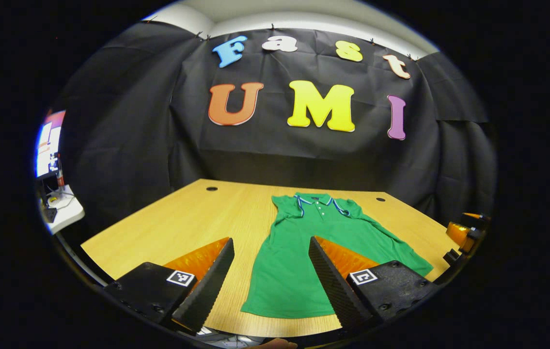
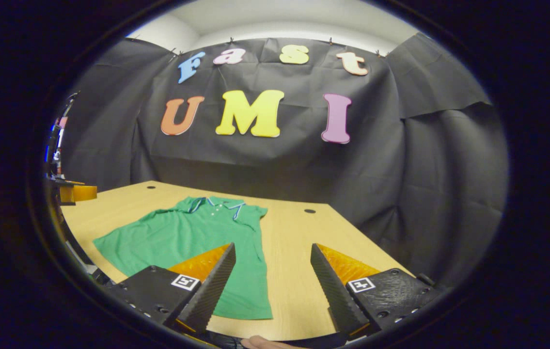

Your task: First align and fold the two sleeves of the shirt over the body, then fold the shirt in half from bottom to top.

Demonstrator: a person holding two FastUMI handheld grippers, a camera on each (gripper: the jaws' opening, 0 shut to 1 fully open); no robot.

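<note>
- Left gripper view: I judge no fold is begun. The shirt [image 1: 323,252] lies flat on the desk [image 1: 182,218], collar toward the far edge, hem toward the near edge, both short sleeves spread out from the body.
- My left gripper [image 1: 271,276] hangs above the near edge with jaws wide and nothing between them; the shirt's left side and hem sit in the gap and beyond, apart from the fingers.
- The other gripper [image 1: 463,232] shows by the desk's right edge.
- Next move, as I judge it: lower onto the left sleeve near the far edge and pinch its tip.
- Right gripper view: my right gripper [image 2: 272,278] is also wide and empty, over the near edge.
- The shirt [image 2: 192,242] lies ahead and left; its right sleeve [image 2: 255,213] is nearest my line, well ahead of the fingertips.
- Here I need a reach forward and slightly left to that sleeve.
</note>
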